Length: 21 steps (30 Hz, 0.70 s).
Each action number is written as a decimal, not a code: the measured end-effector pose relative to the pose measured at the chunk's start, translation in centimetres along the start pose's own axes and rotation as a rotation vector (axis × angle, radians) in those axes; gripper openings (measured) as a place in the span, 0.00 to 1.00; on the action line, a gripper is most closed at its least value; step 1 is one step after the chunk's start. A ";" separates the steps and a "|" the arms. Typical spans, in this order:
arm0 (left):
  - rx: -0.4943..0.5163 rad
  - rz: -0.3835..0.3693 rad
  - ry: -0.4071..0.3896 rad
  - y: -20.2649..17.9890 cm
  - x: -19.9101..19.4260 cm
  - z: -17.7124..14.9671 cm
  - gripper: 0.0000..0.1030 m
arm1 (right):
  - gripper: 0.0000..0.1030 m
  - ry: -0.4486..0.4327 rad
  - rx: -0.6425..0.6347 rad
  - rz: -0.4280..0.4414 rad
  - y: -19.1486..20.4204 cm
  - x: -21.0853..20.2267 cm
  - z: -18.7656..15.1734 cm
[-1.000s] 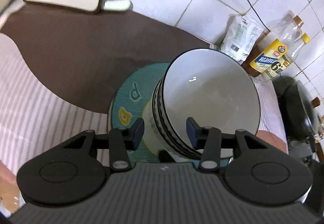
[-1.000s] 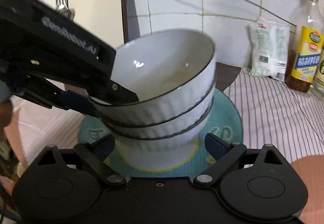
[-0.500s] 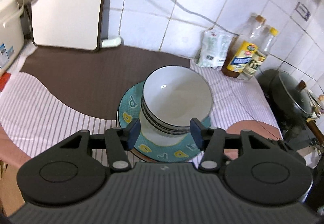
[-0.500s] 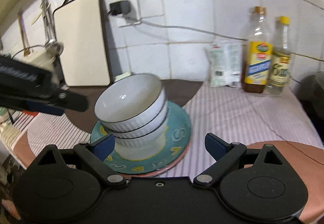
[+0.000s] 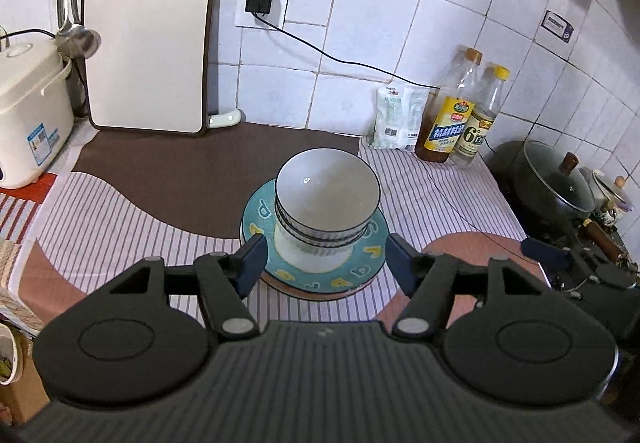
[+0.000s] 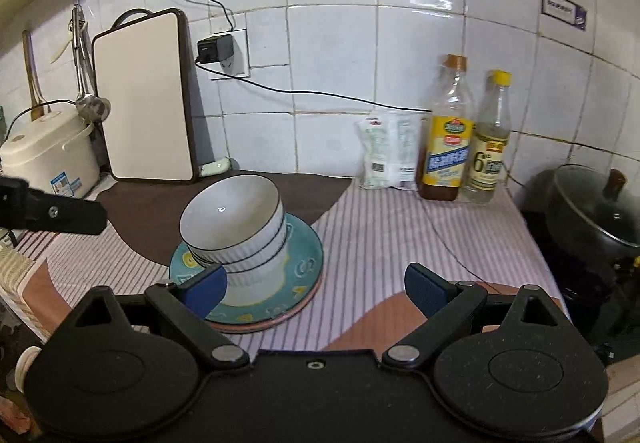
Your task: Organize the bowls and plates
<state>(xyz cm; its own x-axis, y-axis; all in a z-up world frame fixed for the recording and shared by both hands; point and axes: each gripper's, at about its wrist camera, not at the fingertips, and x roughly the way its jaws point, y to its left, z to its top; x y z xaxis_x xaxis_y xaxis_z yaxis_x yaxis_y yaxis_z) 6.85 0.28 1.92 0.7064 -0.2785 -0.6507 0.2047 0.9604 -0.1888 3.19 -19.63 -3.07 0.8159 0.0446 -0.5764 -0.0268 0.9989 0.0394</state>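
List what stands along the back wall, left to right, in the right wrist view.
Rice cooker → cutting board → charger → white packet → yellow-label bottle → clear bottle → lidded pot.

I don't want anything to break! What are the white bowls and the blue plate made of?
The white bowls look like glazed ceramic: shiny, with a light glint inside, ribbed sides and dark rims. The blue plate under them looks like glazed ceramic too, smooth with painted yellow shapes, though it could be melamine.
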 end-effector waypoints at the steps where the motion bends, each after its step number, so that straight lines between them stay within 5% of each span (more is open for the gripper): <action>1: 0.003 0.004 0.000 -0.1 -0.3 -0.2 0.66 | 0.96 0.003 0.003 -0.005 0.0 -0.5 0.1; 21: 0.053 0.084 -0.052 -0.3 -5.2 -3.2 0.93 | 0.97 0.024 0.023 -0.086 0.7 -7.5 -0.5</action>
<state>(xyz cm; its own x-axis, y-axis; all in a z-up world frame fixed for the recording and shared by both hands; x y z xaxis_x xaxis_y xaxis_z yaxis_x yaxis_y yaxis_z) 0.92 1.47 3.00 0.7563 -0.1981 -0.6235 0.1780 0.9794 -0.0952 -3.21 -19.21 0.89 0.8004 -0.0405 -0.5981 0.0564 0.9984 0.0079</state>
